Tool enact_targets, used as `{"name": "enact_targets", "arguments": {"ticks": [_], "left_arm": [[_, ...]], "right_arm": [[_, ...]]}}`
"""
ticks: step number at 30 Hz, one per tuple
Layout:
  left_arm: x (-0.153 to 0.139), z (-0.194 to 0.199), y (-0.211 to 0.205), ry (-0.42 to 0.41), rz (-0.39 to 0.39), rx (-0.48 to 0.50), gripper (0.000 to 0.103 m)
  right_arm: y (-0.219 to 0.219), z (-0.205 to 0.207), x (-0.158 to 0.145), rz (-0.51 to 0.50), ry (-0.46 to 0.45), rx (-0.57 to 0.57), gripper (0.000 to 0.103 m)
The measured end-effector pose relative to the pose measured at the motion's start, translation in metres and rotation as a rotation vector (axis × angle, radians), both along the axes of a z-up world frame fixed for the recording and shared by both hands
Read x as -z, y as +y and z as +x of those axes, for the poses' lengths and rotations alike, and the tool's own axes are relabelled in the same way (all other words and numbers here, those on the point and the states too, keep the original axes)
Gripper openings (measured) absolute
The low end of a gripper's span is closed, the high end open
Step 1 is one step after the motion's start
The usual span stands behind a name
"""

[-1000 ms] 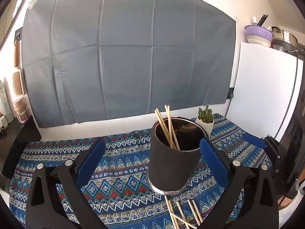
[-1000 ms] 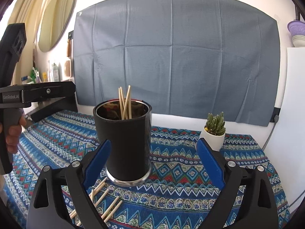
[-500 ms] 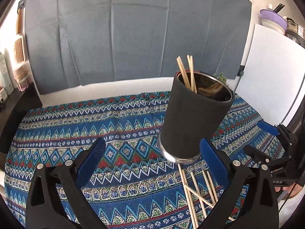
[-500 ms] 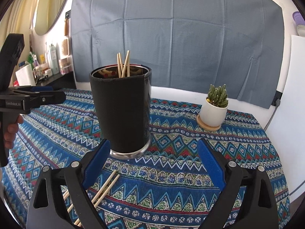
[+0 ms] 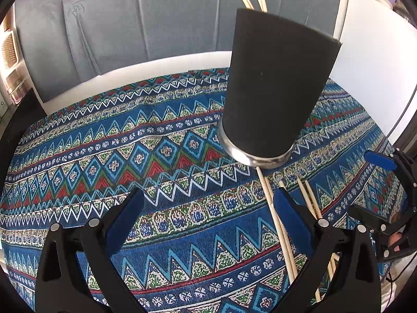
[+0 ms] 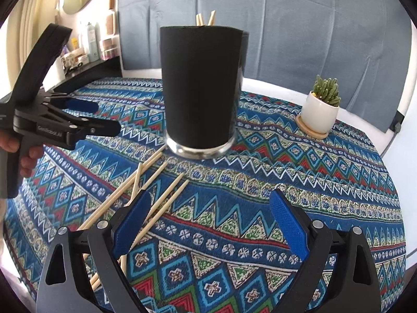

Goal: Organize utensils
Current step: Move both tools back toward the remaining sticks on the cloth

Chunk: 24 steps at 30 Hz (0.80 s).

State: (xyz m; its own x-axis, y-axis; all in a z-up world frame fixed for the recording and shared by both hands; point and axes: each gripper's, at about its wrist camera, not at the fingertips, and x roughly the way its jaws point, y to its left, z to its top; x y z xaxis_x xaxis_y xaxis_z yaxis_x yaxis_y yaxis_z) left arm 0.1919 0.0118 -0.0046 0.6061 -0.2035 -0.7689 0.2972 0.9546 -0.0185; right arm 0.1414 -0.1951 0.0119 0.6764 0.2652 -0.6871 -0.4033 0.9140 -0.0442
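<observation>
On the patterned surface (image 5: 161,156), the black utensil holder (image 6: 200,86) stands with chopsticks (image 6: 206,19) inside; loose chopsticks (image 6: 146,190) lie before it. Left tongs (image 5: 208,224) and right tongs (image 6: 211,224) both gape, empty.

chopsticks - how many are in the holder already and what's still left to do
Done: at least two chopstick tips poke out of the black holder. In hand: nothing; the left gripper and right gripper are both open and empty. Left: several loose chopsticks lie on the patterned cloth beside the holder.
</observation>
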Motion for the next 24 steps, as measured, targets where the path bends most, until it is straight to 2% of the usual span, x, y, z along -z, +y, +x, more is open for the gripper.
{"name": "enact_targets", "arguments": {"ticks": [5, 12, 16, 20, 24], "left_arm": [[0.016, -0.004, -0.007, 0.049, 0.038, 0.04, 0.097], [0.026, -0.01, -0.02, 0.061, 0.091, 0.093, 0.097], [0.028, -0.013, -0.023, 0.072, 0.07, 0.107, 0.097], [0.035, -0.015, -0.029, 0.084, 0.093, 0.126, 0.097], [0.036, -0.014, -0.03, 0.09, 0.075, 0.129, 0.097]], "right_arm": [[0.012, -0.015, 0.012, -0.043, 0.039, -0.065, 0.088], [0.022, -0.024, 0.025, -0.099, 0.08, -0.113, 0.088], [0.023, -0.026, 0.026, -0.103, 0.09, -0.125, 0.088], [0.023, -0.029, 0.024, -0.076, 0.101, -0.141, 0.088], [0.028, -0.032, 0.023, -0.068, 0.11, -0.16, 0.088]]}}
